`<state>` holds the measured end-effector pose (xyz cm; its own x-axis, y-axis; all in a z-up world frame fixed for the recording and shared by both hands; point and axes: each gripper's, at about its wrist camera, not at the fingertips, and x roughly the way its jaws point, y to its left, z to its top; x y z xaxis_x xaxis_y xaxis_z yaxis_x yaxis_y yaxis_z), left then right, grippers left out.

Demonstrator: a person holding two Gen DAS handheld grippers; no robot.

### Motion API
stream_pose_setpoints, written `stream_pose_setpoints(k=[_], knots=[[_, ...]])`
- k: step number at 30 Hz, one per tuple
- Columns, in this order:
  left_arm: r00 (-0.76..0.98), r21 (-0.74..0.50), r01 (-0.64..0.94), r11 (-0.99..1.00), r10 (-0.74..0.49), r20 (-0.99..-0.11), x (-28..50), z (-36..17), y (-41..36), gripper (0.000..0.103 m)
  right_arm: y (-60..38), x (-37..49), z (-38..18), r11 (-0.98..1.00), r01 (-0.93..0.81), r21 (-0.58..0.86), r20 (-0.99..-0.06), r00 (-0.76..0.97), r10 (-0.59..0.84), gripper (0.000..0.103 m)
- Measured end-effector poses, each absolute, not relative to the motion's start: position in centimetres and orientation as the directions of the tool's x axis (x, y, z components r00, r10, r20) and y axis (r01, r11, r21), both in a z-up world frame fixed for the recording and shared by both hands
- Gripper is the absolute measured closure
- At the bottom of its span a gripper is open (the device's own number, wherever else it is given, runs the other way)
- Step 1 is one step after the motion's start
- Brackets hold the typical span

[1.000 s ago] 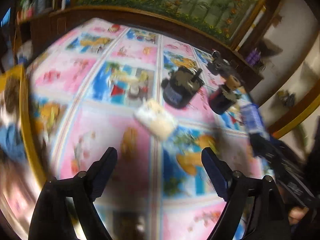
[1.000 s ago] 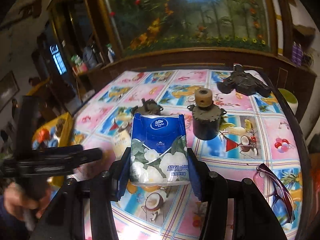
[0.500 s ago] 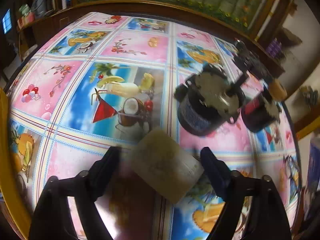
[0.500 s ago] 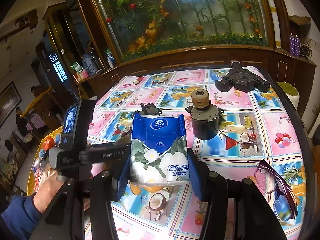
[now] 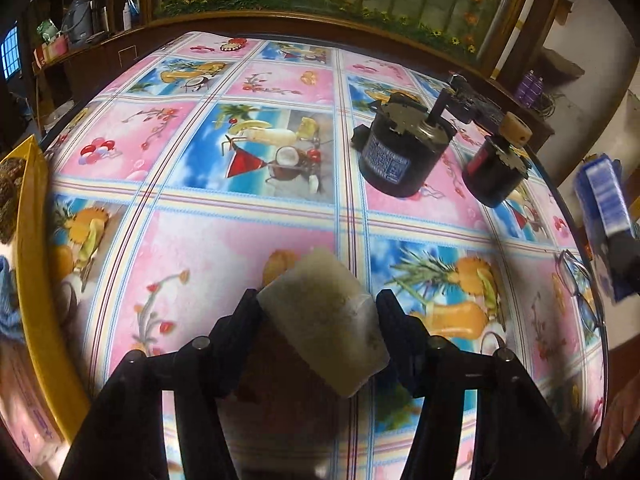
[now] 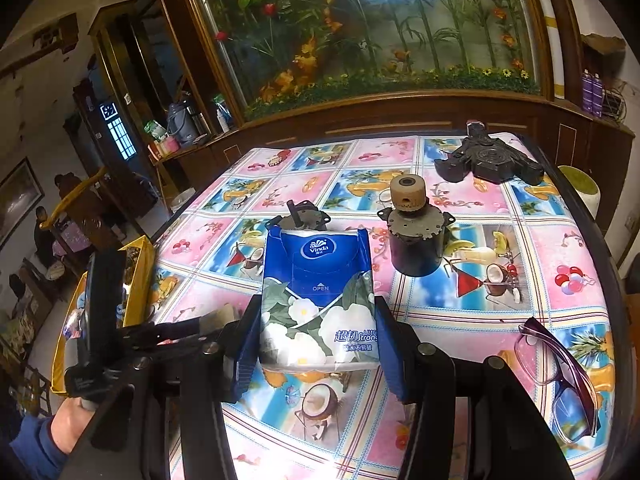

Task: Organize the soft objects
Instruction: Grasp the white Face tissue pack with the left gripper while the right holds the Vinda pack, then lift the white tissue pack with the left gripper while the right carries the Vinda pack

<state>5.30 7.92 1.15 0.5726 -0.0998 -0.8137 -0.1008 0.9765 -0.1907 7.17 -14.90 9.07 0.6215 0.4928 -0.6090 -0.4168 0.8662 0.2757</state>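
A pale, yellowish sponge block (image 5: 320, 320) lies on the fruit-print tablecloth (image 5: 200, 240). My left gripper (image 5: 318, 304) points down over it with a finger on each side. Its jaws are closing, and both pads touch the sponge's sides. My right gripper (image 6: 318, 308) hangs above the table, shut on a blue Vinda tissue pack (image 6: 316, 288) that stands upright between its pads. The same pack (image 5: 604, 200) shows at the right edge of the left wrist view. In the right wrist view the sponge (image 6: 220, 316) peeks out at the left, past a hand in a blue sleeve (image 6: 68, 424).
Two dark round motors (image 5: 400, 156) (image 5: 496, 172) stand beyond the sponge. A black three-armed part (image 6: 488, 160) lies at the far right corner. Purple-framed glasses (image 6: 560, 376) rest near the right edge. A yellow box (image 5: 28, 280) of assorted items sits off the table's left side.
My left gripper came down over the sponge and its jaws narrowed until they met its sides. The right gripper and its tissue pack stayed put.
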Motion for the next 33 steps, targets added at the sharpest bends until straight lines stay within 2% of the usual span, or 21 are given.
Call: stream_pose_setpoints(k=[12, 33], knots=[[0.6, -0.283, -0.073, 0.956, -0.185, -0.778, 2.1, 1.2, 9.1, 0.046, -14.5, 7.0, 9.0, 0.865, -0.429, 0.259, -0.607, 0.624, 0.491, 0.047], [0.638, -0.299, -0.057, 0.953, -0.196, -0.745, -1.0, 2.7, 9.1, 0.046, -13.2, 6.8, 8.1, 0.864, -0.447, 0.232, -0.625, 0.612, 0.484, 0.047]])
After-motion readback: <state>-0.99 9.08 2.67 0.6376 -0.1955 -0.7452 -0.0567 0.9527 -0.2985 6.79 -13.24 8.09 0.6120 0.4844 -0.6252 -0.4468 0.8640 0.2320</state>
